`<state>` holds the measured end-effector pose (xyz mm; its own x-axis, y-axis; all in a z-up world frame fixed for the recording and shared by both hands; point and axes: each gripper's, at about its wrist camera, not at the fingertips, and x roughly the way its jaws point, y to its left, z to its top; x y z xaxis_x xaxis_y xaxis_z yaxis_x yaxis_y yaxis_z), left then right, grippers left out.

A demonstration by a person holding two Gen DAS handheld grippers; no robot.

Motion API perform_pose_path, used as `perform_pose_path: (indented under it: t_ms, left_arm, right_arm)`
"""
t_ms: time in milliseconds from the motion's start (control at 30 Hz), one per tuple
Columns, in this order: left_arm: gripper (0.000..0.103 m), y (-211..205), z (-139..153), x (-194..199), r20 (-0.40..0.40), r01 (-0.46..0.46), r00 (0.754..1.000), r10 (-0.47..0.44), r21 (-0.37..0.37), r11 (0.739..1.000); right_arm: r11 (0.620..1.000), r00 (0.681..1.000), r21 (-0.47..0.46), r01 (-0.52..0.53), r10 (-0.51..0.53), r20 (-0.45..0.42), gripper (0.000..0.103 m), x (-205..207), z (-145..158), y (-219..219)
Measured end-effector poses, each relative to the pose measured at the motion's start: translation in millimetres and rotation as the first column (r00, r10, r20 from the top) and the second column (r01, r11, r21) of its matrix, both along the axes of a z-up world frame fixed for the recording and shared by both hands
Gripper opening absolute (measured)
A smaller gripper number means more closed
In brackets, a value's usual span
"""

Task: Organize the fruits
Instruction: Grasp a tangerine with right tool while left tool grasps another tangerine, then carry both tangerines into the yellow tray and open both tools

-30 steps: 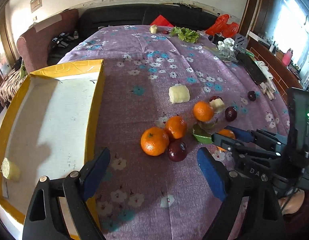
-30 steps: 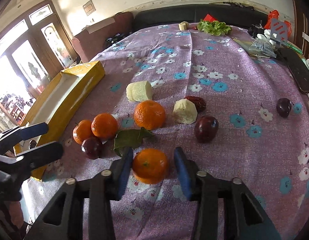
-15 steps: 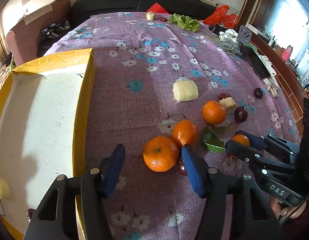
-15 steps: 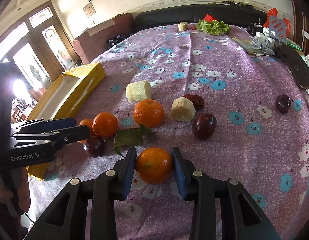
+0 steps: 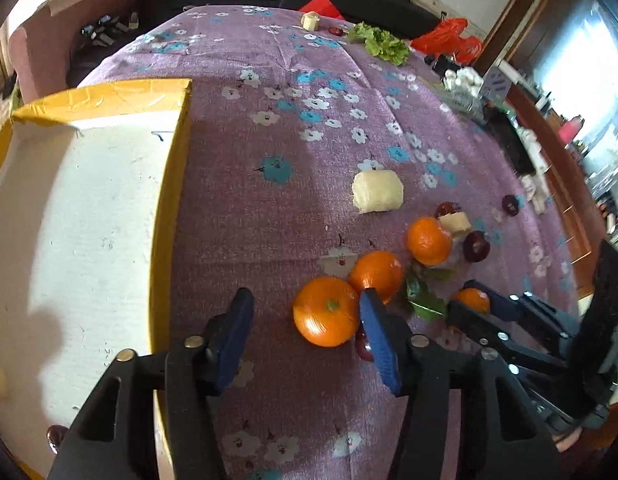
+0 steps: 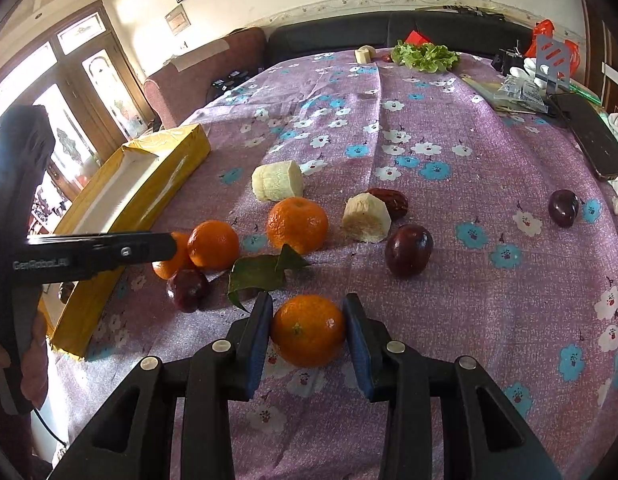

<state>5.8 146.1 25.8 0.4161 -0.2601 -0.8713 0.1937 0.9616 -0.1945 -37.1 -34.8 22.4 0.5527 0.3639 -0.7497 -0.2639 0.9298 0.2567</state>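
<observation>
Two grabs going at once, both on small round orange tangerines, purple floral tablecloth point(image 6: 489, 152).

Right gripper point(image 6: 307, 330): blue pads pressed onto both sides of the near tangerine point(image 6: 308, 330), which looks pinched but sits on the cloth. Green leaf point(image 6: 261, 274) lies just beyond its left pad; dark red plum point(image 6: 409, 249) farther right, apart.

Left gripper point(image 5: 305, 322): jaws spread, bracketing the front tangerine point(image 5: 326, 311) of the cluster. Its right pad point(image 5: 379, 336) touches or nearly touches the fruit; the left pad has a clear gap. So not gripped yet, by my read. A second tangerine point(image 5: 376, 277) touches the first at far right, a small dark plum point(image 5: 363, 347) is tucked behind the right pad, mostly hidden.

Destination prob. the yellow-edged cardboard box w/ white floor point(image 5: 81, 216), left of the fruit; one pale piece at its near-left corner, a dark fruit at the near edge.

To do it well:
- L: shift slightly right so the fruit centres betw. pads, then close slow; else the one-sided push rolls it left.
- Watch that the right pad doesn't wedge the plum or nudge the neighbour tangerine.
- R: lift straight up, light squeeze, soft skin dents.
- Carry low over the box rim, release on the floor, no dropping.
- Pale peeled cylinder chunks point(image 6: 278, 181), third tangerine point(image 6: 298, 225), other plums: later.
</observation>
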Motion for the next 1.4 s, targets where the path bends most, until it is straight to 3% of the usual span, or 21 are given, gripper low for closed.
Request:
perform_pose_path:
  t_ms: [67, 100, 133, 333, 500, 667, 800, 900, 1000, 1200, 1400]
  left_arm:
    - [0.062, -15, -3, -3, 0.033, 0.018, 0.999, -0.021, 0.092, 0.996]
    - [0.058, -17, -3, -4, 0.052, 0.017, 0.998, -0.023, 0.108, 0.994]
    - [0.037, -16, -2, -4, 0.052, 0.019, 0.998, -0.024, 0.097, 0.995]
    - [0.035, 3, 1, -19, 0.054, -0.040, 0.998, 0.039, 0.010, 0.999]
    - [0.035, 34, 27, -43, 0.103, -0.106, 0.988, 0.116, -0.101, 0.989]
    - [0.036, 87, 64, -66, 0.173, -0.179, 0.963, 0.209, -0.175, 0.968]
    - [0.036, 131, 82, -73, 0.228, -0.254, 0.932, 0.283, -0.146, 0.956]
    - [0.036, 161, 85, -70, 0.234, -0.317, 0.912, 0.336, -0.116, 0.941]
    - [0.036, 187, 76, -62, 0.213, -0.356, 0.905, 0.369, -0.096, 0.929]
    - [0.036, 223, 38, -48, 0.119, -0.415, 0.899, 0.422, -0.075, 0.907]
    - [0.036, 231, 25, -49, 0.099, -0.420, 0.899, 0.426, -0.081, 0.904]
  right_arm:
    - [1.000, 1.000, -0.003, 0.000, 0.000, 0.002, 0.040, 0, 0, 0]
    - [1.000, 1.000, -0.004, 0.000, 0.000, 0.003, 0.040, 0, 0, 0]
    - [1.000, 1.000, -0.003, 0.000, 0.000, 0.003, 0.040, 0, -1, 0]
    - [1.000, 1.000, -0.010, 0.003, -0.003, 0.011, 0.040, -1, 0, 0]
    - [1.000, 0.998, -0.001, 0.016, -0.015, 0.059, 0.039, -10, 10, -1]
    - [0.999, 0.988, 0.036, 0.002, -0.007, 0.156, 0.039, -34, 61, 5]
    - [0.994, 0.976, 0.056, -0.090, 0.077, 0.203, 0.040, -38, 106, 38]
    - [0.979, 0.969, 0.087, -0.183, 0.165, 0.187, 0.040, -30, 119, 77]
    - [0.954, 0.953, 0.092, -0.284, 0.270, 0.133, 0.040, -16, 110, 134]
    - [0.931, 0.932, 0.059, -0.361, 0.362, -0.003, 0.040, 0, 55, 222]
    - [0.923, 0.922, -0.006, -0.384, 0.383, -0.051, 0.040, 4, 26, 260]
